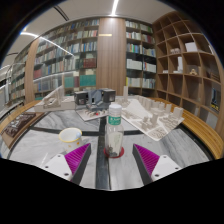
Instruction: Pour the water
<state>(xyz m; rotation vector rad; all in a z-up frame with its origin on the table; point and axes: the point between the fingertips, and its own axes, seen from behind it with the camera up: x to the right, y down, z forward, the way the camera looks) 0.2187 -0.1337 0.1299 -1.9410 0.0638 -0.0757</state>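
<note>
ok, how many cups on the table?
1. The cup sits on the table, left of the bottle standing between the open claw fingers. Clutter behind may hide more.

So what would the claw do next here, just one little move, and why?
Probably ease forward and close on the clear plastic bottle with the green label. The claw is open, its pink pads apart, and the bottle stands upright on the grey table just ahead between them, not yet gripped. The white paper cup waits to its left.
</note>
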